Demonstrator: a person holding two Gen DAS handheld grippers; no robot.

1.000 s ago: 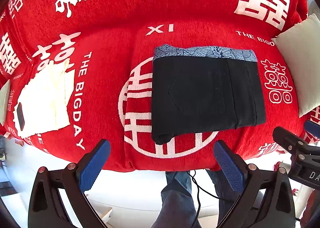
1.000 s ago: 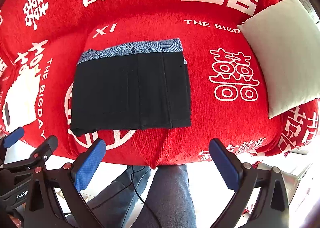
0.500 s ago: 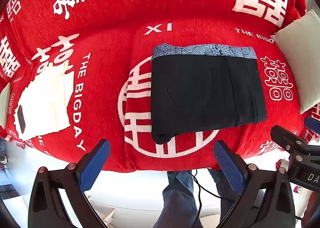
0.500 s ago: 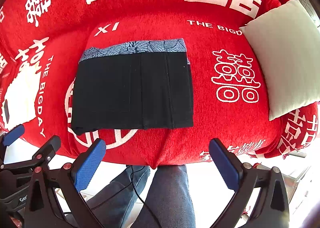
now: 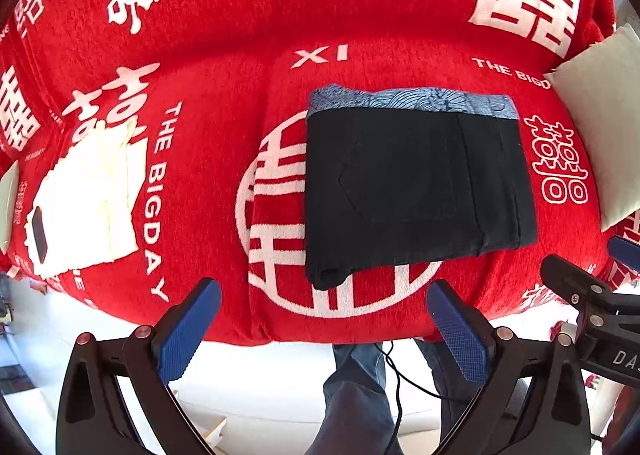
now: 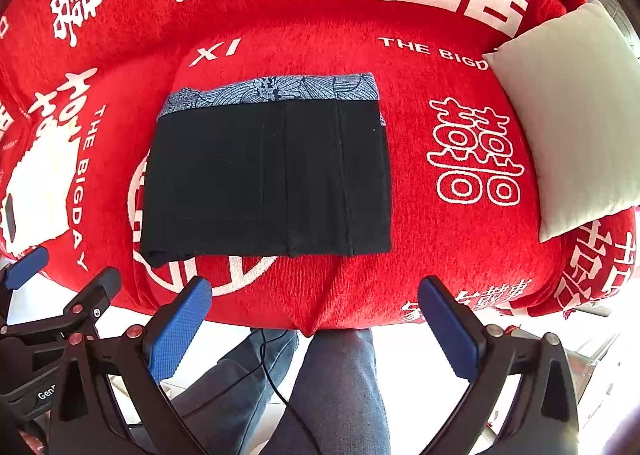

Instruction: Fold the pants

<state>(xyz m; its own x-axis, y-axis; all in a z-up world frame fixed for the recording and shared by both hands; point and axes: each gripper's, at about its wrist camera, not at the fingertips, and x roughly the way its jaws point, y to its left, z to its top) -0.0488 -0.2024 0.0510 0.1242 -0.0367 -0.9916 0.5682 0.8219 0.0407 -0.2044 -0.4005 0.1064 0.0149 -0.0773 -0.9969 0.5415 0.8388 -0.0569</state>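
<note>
Both grippers back off slightly, left gripper [image 5: 322, 329] and right gripper [image 6: 316, 325] with jaws released, from the soft, limp pants [image 6: 266, 175] folded mid-sofa [image 6: 440, 275], best gripped at an edge.

A sofa draped in a red cover [image 5: 224, 67] with white characters carries folded black pants [image 5: 416, 187] at centre, a cream folded cloth [image 5: 92, 191] to the left, and a pale cushion [image 6: 568, 115] at right.
</note>
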